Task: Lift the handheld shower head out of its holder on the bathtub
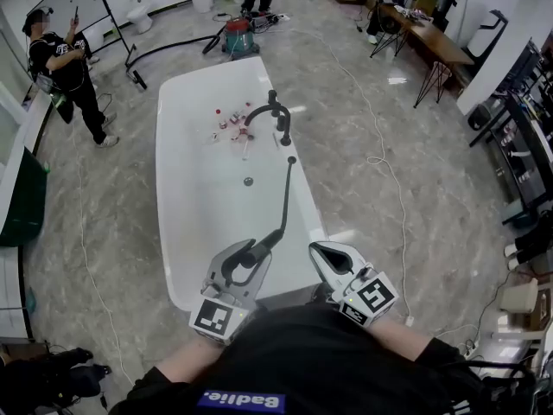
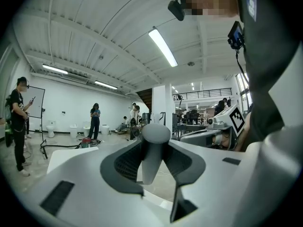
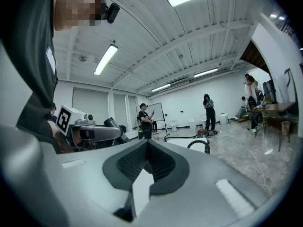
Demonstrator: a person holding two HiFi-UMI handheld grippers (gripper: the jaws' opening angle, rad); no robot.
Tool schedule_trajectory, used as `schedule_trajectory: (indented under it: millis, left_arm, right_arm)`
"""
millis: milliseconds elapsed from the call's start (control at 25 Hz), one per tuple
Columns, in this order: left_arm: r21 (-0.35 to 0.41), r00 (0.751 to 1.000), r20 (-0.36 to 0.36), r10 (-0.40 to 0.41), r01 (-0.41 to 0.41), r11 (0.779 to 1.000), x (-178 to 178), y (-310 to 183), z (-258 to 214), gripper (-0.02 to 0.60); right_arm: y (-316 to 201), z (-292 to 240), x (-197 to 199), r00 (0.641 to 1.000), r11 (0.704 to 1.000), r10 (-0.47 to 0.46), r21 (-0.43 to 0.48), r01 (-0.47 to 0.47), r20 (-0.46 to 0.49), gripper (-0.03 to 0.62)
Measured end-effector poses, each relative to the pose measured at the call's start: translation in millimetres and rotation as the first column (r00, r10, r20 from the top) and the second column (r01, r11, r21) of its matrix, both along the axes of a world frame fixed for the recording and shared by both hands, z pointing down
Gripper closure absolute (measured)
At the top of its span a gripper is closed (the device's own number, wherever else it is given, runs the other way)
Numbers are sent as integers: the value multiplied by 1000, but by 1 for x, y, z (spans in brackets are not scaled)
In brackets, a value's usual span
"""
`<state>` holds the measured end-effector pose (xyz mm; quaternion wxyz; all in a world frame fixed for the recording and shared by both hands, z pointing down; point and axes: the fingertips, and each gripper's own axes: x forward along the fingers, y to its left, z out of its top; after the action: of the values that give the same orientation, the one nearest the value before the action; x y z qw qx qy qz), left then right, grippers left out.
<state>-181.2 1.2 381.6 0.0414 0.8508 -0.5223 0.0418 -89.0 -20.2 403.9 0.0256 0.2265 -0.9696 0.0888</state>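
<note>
Left gripper (image 1: 245,254) is clamping the shower head (image 1: 260,246), lifted free above the bathtub's (image 1: 170,188) near end, hose (image 1: 285,199) trailing to the rim. Right gripper (image 1: 323,252) is idling closed, empty. Lift appears essentially complete.

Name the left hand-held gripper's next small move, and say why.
Probably hold still rather than pull further: the left hand-held gripper grips the shower head, and its hose runs almost straight back to the bathtub rim.
</note>
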Motion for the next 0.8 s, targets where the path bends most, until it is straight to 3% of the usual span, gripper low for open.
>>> schedule_trajectory:
  millis: [520,800]
  left_arm:
    - [-21,999,24,33,-32,999,28,12,15,445]
    - [-25,999,30,44,-43,999,37,8,13,445]
  right_arm:
    - [11,11,-12,995,996,-89,11,89,-46,592]
    - [6,12,-8,994,996,-88,1,88,-60,592]
